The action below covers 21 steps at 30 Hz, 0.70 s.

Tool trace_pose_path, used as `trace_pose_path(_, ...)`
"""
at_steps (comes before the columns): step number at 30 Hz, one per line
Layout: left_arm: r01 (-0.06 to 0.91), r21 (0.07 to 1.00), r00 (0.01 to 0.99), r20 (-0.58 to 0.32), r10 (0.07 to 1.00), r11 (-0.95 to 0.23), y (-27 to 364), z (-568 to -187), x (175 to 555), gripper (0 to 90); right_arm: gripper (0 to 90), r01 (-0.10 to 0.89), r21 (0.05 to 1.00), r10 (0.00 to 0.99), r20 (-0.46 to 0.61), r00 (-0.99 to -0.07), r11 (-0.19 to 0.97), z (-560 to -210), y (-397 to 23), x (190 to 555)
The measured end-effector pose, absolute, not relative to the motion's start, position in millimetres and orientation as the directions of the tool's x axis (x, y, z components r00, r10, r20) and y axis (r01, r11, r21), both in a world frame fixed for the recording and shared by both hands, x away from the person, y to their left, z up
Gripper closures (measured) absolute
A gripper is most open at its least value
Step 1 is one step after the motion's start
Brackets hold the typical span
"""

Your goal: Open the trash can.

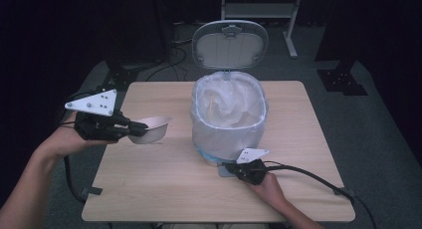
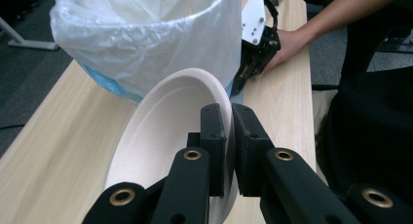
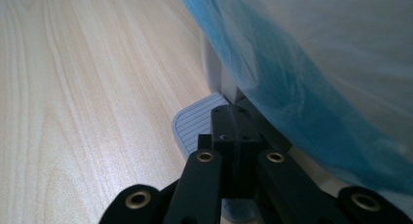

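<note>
Bowl [image 2: 165, 131] rim sits clamped in left gripper [image 2: 229, 136], beside bin [image 2: 146, 48].

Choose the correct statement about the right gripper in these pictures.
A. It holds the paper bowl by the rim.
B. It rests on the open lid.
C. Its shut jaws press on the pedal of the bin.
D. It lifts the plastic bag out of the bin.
C: the right gripper, jaws shut, bears down on the ribbed grey pedal at the foot of the bin, whose lid stands open.
</note>
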<state>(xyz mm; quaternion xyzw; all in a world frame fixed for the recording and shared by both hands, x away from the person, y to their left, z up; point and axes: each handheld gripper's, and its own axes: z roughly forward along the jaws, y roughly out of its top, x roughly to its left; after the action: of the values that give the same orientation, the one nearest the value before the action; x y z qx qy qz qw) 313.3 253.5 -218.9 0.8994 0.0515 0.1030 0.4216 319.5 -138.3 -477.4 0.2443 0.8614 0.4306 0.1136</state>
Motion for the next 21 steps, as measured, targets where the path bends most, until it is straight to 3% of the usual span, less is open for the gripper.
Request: trace_pose_path(21,-0.045,0.761,0.967,0.195,0.163,-0.647,239.4,-179.6,320.5,84.4,90.0,0.324,0.798,0.516,0.019,-0.856,0.508,-477.5,-138.7,319.7)
